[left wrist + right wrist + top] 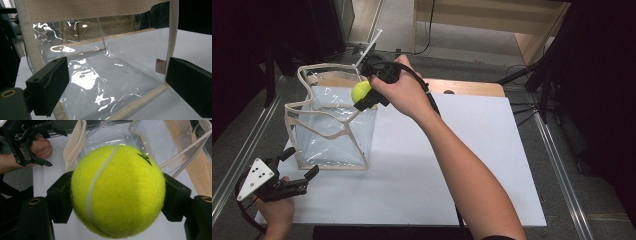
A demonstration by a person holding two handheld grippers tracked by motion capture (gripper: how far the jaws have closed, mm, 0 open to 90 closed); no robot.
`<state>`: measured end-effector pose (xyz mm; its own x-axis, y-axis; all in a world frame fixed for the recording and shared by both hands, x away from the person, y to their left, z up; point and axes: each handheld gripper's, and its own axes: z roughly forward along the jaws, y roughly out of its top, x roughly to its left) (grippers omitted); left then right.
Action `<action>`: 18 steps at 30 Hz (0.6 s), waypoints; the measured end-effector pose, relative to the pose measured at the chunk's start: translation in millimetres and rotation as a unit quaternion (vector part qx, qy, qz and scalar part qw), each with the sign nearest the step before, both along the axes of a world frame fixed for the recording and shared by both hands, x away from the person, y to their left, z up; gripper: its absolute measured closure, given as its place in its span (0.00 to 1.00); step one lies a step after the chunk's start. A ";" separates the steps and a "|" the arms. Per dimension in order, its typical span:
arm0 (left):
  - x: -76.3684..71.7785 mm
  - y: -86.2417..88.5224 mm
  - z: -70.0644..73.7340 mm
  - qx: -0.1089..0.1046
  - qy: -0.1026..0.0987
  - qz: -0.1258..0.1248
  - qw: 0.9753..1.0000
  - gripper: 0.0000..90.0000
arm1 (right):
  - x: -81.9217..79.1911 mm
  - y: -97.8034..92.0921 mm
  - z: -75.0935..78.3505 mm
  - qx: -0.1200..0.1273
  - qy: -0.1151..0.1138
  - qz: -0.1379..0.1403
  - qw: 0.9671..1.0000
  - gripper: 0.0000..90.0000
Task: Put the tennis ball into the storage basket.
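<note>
Now my right tool [368, 97] is clamped on the ball [360, 91], one jaw on each side of it, and I hold it just over the far right rim of the bag [332, 131]; the bag's open mouth lies below and to the left of the ball, so the coming move is down and in. My right hand is the nearer by far; my left tool [297, 175] waits with jaws apart by the bag's near left corner, close to the trim but not gripping it (as far as I can tell). The bag stands upright on the bench [472, 150]; through its clear walls I see nothing inside.
</note>
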<state>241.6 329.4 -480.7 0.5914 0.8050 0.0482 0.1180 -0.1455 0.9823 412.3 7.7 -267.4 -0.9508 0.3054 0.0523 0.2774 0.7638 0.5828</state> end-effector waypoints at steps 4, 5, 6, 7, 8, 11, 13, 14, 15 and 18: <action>-0.1 -0.2 -0.1 -0.003 0.001 0.000 1.000 0.06 | 2.0 7.9 1.5 -0.001 -0.002 0.004 1.000 0.26; -0.1 0.0 0.0 -0.001 0.001 0.000 1.000 0.06 | 2.2 9.4 1.4 0.000 -0.001 0.003 1.000 0.26; -0.1 0.0 0.0 -0.001 0.001 0.000 1.000 0.06 | 2.2 9.4 1.4 0.000 -0.001 0.003 1.000 0.26; -0.1 0.0 0.0 -0.001 0.001 0.000 1.000 0.06 | 3.7 12.5 1.2 -0.003 0.000 0.004 1.000 0.26; -0.1 0.0 0.0 -0.002 0.001 0.000 1.000 0.06 | 4.0 13.4 0.7 -0.002 0.000 0.004 1.000 0.26; -0.1 0.0 0.0 -0.002 0.001 0.000 1.000 0.06 | 5.8 17.4 0.8 -0.004 0.000 0.005 1.000 0.26; -0.2 0.1 0.0 -0.002 0.001 0.000 1.000 0.06 | 6.8 19.8 1.1 -0.004 0.000 0.006 1.000 0.26; -0.2 0.1 0.0 -0.002 0.001 0.000 1.000 0.06 | 6.8 19.8 1.1 -0.004 0.000 0.006 1.000 0.26; -0.2 0.1 0.0 -0.003 0.001 0.000 1.000 0.06 | 7.4 22.1 1.0 -0.004 0.000 0.006 1.000 0.26; -0.2 0.1 0.0 -0.003 0.001 0.000 1.000 0.06 | 8.5 25.8 0.0 -0.006 0.002 0.007 1.000 0.26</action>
<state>241.4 329.5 -480.7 0.5914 0.8053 0.0416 0.1201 -0.1389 0.9830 420.8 33.4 -267.4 -0.9545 0.2935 0.0528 0.2698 0.7743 0.5724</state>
